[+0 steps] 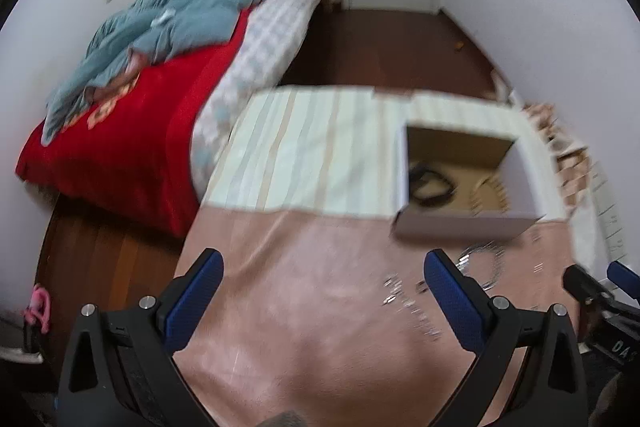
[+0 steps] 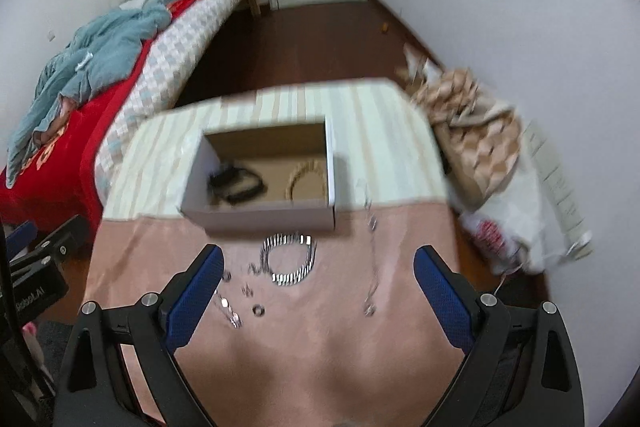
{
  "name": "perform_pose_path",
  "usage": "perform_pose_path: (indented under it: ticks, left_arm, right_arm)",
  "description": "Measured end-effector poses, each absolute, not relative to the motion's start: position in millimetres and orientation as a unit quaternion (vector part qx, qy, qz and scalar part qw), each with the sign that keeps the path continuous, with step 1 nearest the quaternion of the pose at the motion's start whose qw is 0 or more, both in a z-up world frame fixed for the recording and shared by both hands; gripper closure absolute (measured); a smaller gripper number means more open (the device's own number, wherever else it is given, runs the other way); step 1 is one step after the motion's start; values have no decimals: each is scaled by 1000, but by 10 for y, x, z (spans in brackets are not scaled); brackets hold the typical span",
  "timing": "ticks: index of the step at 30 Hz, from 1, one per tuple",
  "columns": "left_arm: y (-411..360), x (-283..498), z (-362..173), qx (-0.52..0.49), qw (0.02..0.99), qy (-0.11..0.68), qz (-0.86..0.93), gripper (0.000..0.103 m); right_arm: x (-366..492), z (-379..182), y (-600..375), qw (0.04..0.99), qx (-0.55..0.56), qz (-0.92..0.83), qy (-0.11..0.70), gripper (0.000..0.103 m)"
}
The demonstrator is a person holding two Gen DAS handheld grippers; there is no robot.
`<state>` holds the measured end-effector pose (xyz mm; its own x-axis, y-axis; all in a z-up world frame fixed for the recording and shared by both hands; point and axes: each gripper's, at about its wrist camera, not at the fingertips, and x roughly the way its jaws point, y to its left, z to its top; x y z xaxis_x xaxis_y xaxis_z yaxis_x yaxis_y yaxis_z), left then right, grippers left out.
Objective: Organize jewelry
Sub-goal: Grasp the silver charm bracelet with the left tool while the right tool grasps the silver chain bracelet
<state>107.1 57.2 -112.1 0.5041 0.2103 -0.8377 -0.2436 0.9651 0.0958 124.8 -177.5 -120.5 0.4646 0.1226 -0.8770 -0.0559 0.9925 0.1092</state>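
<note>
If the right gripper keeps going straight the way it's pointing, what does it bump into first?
Probably the silver bracelet lying on the pink cloth, right ahead of the open right gripper. The cardboard box sits just beyond it. Depth is hard to judge in this blurry view.

Pink cloth (image 2: 320,347); striped cream cloth (image 2: 384,131); red blanket (image 1: 120,131); blue-padded jaws.

We see a silver link bracelet (image 2: 289,259) lying flat in a loop on the table at twelve o'clock, just before the open cardboard box (image 2: 262,215). Inside the box lie a black band (image 2: 239,185) and a pale beaded bracelet (image 2: 306,179). Small silver pieces (image 2: 234,307) scatter at nine o'clock, a thin chain (image 2: 370,259) at two o'clock.
</note>
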Motion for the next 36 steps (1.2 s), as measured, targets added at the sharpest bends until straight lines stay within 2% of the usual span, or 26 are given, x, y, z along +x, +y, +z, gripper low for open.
perform_pose_path:
  ticks: [2,3,4,8,10,14,17,18,19,20,21,36]
  left_arm:
    - [616,1097,-1389,-15,852,505,138,1]
    - [637,1112,-1500,-14,845,516,141,1]
    - [651,1129,-1581,-14,840,524,141,1]
    - [737,1171,-1870,-19,823,548,148,1]
    - [769,1180,-1945,-21,819,554,151,1]
    - [789,1204,-2030,-30,813,563,142,1]
    - [767,1239,-2095,-37,811,569,128,1]
    - [744,1240,-2117,-39,810,572,121,1]
    - [718,1241,-2134,-41,810,574,114,1]
    - [699,1240,-2146,-43,809,576,109,1]
    - [660,1236,-2169,-47,809,578,98,1]
    - [328,1263,-2282,-88,807,584,19,2]
  right_arm:
    - [1284,-1491,-1802,845,37,55,530,14]
    - [1317,-1632,-1807,838,38,56,541,23]
    - [1347,-1732,-1816,834,41,56,548,28]
    - [1537,-2142,-1839,821,63,55,565,30]
    - [1656,-2302,-1827,818,63,53,570,37]
    - [1810,-2484,-1721,816,44,48,574,39]
    - [1868,-2561,-1620,818,15,46,574,48]
    - [1872,-2567,-1583,818,2,43,573,53]
    - [1865,-2564,-1562,820,-6,43,571,67]
    - [1847,-2564,-1546,820,-12,44,570,77]
    - [1823,-2567,-1539,820,-14,47,571,93]
    - [1187,-2471,-1806,805,31,57,590,94]
